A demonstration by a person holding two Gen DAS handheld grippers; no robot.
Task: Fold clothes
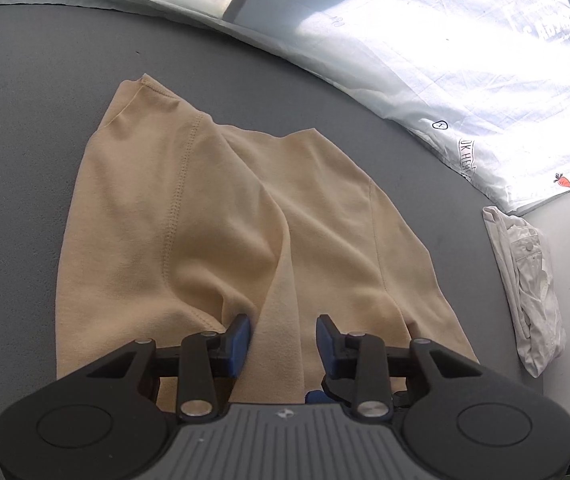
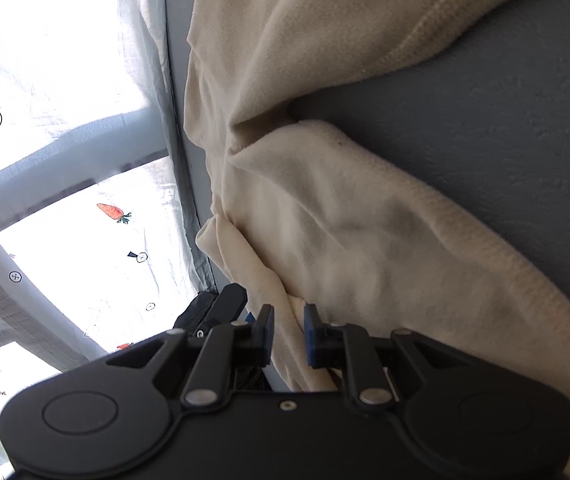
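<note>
A beige garment lies spread on the grey table, its stitched hem towards the far left. My left gripper is at its near edge. A raised fold of the cloth runs up between the blue pads and fills the gap, so the gripper is shut on it. In the right wrist view the same beige garment is bunched close up. My right gripper is shut on a narrow gathered edge of it. The left gripper's black finger shows just to the left.
A white sheet printed with carrots covers the far side of the table, also seen as the carrot sheet. A crumpled white garment lies at the right edge. Bare grey table shows beside the beige cloth.
</note>
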